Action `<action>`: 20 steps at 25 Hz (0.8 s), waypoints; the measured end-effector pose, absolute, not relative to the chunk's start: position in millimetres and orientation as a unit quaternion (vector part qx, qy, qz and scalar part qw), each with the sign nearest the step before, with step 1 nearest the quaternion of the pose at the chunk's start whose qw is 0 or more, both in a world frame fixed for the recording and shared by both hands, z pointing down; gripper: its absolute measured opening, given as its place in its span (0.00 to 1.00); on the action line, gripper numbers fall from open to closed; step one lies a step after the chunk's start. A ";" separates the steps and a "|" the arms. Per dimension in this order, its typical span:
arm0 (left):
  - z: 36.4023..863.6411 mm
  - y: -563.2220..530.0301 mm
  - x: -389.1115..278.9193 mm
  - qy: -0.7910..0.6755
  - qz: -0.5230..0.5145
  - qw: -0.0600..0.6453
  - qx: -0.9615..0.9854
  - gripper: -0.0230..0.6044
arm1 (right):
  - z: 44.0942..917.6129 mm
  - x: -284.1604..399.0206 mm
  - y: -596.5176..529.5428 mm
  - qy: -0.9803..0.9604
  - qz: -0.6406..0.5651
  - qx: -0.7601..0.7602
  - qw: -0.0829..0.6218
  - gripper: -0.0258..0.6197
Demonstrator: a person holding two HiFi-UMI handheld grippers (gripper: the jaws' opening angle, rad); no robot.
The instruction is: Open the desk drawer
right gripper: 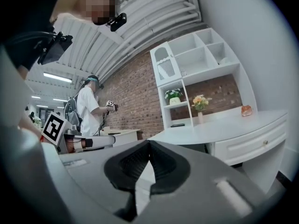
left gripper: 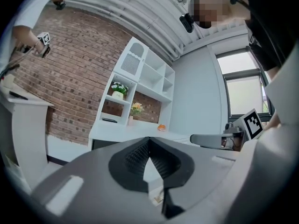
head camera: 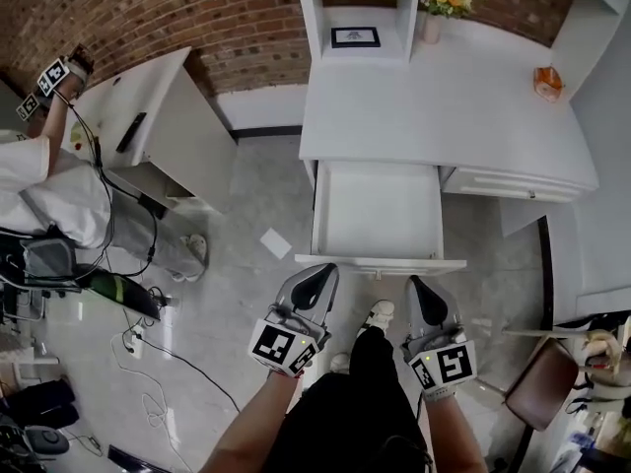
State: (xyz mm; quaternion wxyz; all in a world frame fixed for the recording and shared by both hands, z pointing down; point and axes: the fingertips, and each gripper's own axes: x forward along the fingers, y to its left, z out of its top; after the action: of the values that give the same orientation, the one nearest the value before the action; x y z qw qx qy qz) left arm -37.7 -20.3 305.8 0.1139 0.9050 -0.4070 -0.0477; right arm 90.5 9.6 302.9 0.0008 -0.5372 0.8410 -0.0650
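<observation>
Already pulled out of desk [head camera: 394,116]: drawer [head camera: 380,215]. Just short of drawer front, left gripper [head camera: 320,270] and right gripper [head camera: 414,282], all 2 clenched, gripping nothing.

A red brick wall [head camera: 148,8] backs white shelving [head camera: 406,18] above a pale grey floor [head camera: 246,294].
</observation>
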 end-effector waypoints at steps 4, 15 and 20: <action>280.2 -12.8 -45.1 -0.410 -0.059 0.109 0.904 0.04 | 273.8 94.5 17.0 0.842 -0.054 -0.536 0.002 0.04; 218.2 6.9 -66.1 -0.434 -0.070 0.074 0.895 0.04 | 205.6 105.7 37.8 0.846 -0.036 -0.531 0.020 0.04; 192.8 16.0 -71.7 -0.433 -0.082 0.061 0.896 0.04 | 179.3 109.1 49.6 0.846 -0.041 -0.530 0.038 0.04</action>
State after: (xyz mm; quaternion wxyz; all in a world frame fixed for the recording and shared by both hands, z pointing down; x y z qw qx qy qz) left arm -71.7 16.0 192.8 0.0611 0.8956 -0.4330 -0.0817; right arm 109.1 49.6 179.3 0.0383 -0.5297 0.8463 -0.0414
